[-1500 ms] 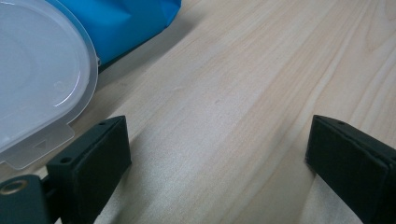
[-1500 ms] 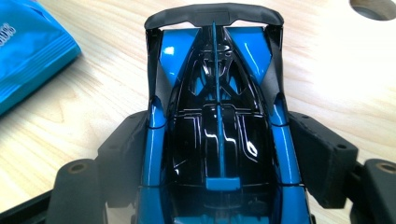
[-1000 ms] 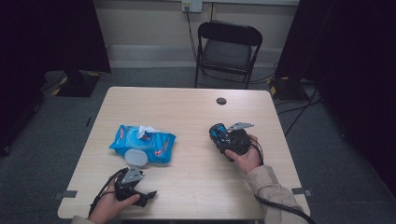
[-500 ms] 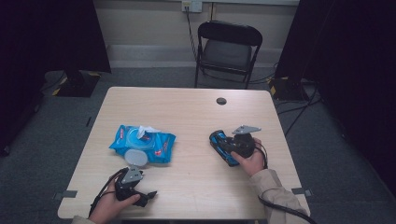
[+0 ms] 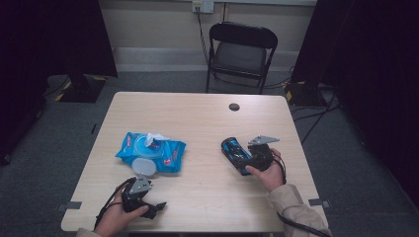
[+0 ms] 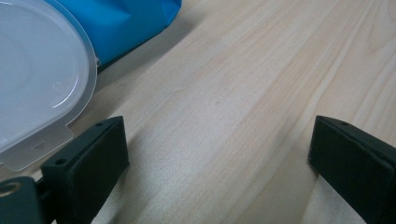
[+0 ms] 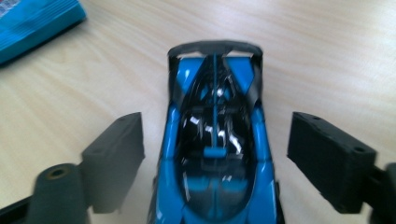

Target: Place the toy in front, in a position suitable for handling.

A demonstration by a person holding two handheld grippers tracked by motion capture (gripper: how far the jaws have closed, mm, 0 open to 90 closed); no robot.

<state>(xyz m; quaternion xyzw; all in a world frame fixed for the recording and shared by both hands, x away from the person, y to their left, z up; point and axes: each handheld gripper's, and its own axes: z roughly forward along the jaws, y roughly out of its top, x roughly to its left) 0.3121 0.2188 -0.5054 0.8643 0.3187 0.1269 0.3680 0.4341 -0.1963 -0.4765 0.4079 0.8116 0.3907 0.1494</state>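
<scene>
Right gripper (image 7: 212,154) fingers, just opened, straddle a blue toy car (image 7: 215,154) on the tabletop (image 5: 197,118); left gripper (image 6: 219,154) fingers spread, empty.

No legible text, label, brand, number or sign was found in any view.

The only printing seen was on the soft blue plastic wipes packet (image 5: 150,152): in the high view its front carried red and white marks beside the round translucent lid, too small and blurred to read. In the right gripper view, a corner of the same packet (image 7: 35,21) showed a patch of white and red print at the top left edge, cut off and out of focus; no letter could be made out.
</scene>
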